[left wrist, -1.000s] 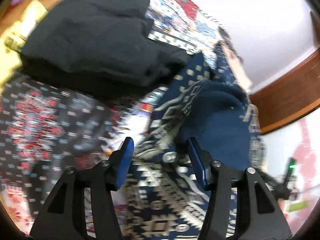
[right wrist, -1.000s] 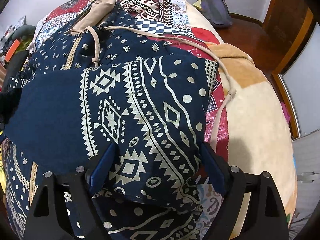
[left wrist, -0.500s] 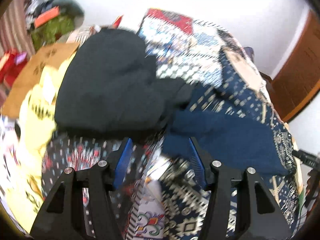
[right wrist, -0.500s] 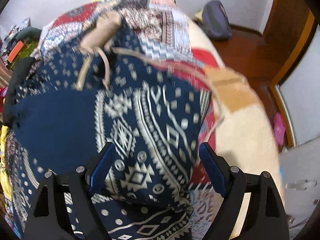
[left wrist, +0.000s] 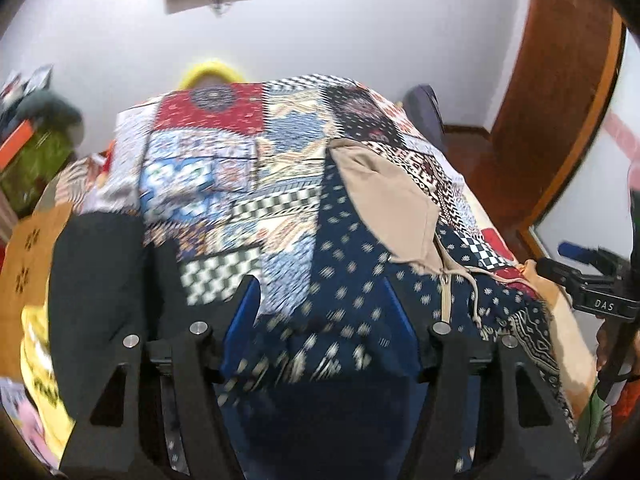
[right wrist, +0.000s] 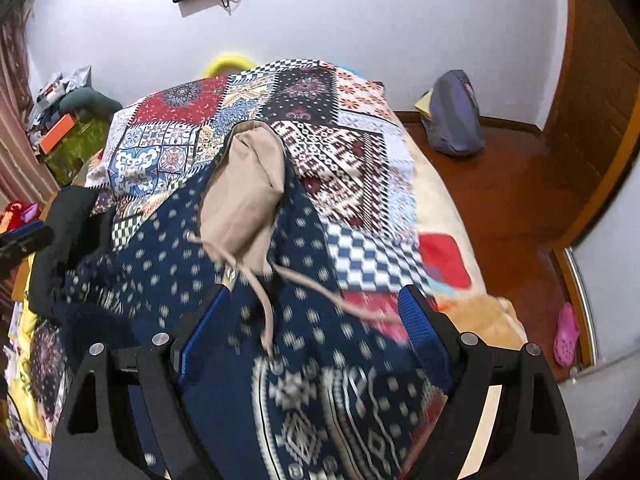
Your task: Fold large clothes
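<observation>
Both grippers [left wrist: 320,308] [right wrist: 314,316] raised above hoodie [right wrist: 320,360].

The hooded garment [right wrist: 304,320] lies on the bed [right wrist: 360,168], its hood [right wrist: 248,188] toward the far wall. A dark garment [left wrist: 100,300] lies to its left; a bag [right wrist: 454,114] sits on the floor, right of the bed.

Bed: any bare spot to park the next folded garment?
Free: patchwork bedspread beyond the beige hood, and the cream blanket edge by the floor. Crowded: navy hoodie mid-bed, black garment and clutter on the far side.
</observation>
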`<state>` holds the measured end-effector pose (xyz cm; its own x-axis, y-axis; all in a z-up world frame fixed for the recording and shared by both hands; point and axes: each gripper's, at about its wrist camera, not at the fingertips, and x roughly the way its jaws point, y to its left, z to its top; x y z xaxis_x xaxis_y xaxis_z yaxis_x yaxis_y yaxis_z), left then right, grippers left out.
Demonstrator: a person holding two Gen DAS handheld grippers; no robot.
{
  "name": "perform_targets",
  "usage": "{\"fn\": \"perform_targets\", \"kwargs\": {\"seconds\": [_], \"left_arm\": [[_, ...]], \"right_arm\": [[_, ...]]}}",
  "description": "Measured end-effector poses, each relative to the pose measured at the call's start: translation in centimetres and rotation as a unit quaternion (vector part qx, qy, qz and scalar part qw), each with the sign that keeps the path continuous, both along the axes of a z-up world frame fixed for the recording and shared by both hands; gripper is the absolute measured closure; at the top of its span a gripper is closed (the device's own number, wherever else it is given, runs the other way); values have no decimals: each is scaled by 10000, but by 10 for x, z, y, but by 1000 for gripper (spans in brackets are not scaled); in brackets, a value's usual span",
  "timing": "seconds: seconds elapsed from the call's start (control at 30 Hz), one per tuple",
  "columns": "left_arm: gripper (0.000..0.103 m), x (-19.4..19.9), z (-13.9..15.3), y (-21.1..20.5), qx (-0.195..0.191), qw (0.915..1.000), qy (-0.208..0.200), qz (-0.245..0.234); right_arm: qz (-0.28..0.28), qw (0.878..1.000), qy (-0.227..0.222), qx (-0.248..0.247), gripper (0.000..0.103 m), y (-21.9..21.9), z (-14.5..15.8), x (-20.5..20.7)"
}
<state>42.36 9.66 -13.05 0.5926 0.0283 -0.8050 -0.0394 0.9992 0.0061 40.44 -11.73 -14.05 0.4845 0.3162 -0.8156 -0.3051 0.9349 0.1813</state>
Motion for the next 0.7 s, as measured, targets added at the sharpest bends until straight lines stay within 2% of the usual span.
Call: {"fn": "perform_targets", "kwargs": {"seconds": [0.1,0.23,0.37,0.5,0.57,0.6,0.67,0.7], "left_arm": [[41,32,-18,-14,62,9998,158,-121],[41,74,-51,-21,65,9989,451,-99],[41,104,-79,-19,-11,9976,688,36],[41,130,-108,-8,90,9955,883,318],[41,137,-120,1,-48,9943,958,457],[41,139,-122,5,-168,9942,947,488],[42,139,-122,9,-302,9947,833,520],[51,138,-122,8,-303,9953,796,463]], "right_arm": [[61,10000,38,-41,20,14,-9,17],[63,9995,314,-18,20,32,-34,49],[-42,9979,648,46,20,45,-67,79],[-153,9962,862,-2,20,54,-92,101],[-198,9957,900,-19,21,57,-101,108],[-212,9957,905,-19,23,58,-104,110],[-231,9951,963,75,38,58,-113,115],[-239,9947,982,201,42,56,-114,115]]}}
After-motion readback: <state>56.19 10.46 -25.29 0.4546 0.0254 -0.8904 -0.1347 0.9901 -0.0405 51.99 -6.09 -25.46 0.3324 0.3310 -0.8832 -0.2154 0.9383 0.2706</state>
